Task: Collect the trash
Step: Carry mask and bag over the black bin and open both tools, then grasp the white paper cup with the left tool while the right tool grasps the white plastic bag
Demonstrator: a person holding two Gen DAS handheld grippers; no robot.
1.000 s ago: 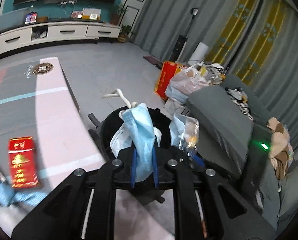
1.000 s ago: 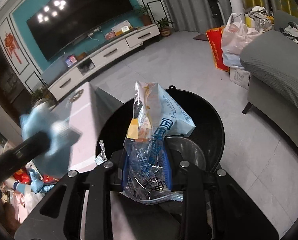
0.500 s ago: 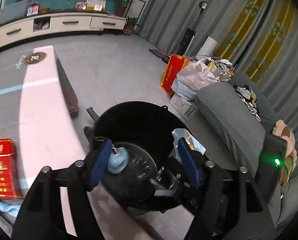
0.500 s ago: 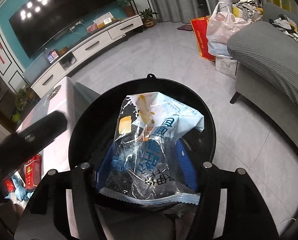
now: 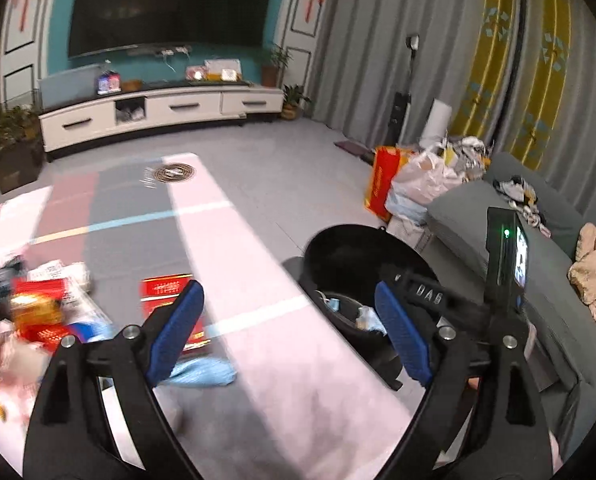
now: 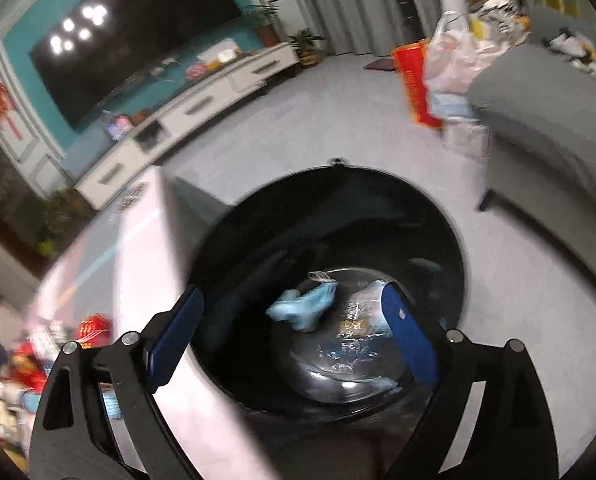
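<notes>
Both grippers' jaws have just been opening and now stand wide, empty: the face mask (image 6: 304, 307) and plastic wrapper (image 6: 354, 332), held a second ago, lie inside the black bin (image 6: 454, 248); the left gripper (image 5: 288, 326) has swung from over the bin toward the counter (image 5: 258, 264), the right gripper (image 6: 294, 330) above the bin.

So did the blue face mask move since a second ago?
Yes. The face mask left the left gripper's just-opened jaws and dropped down into the black bin.
</notes>
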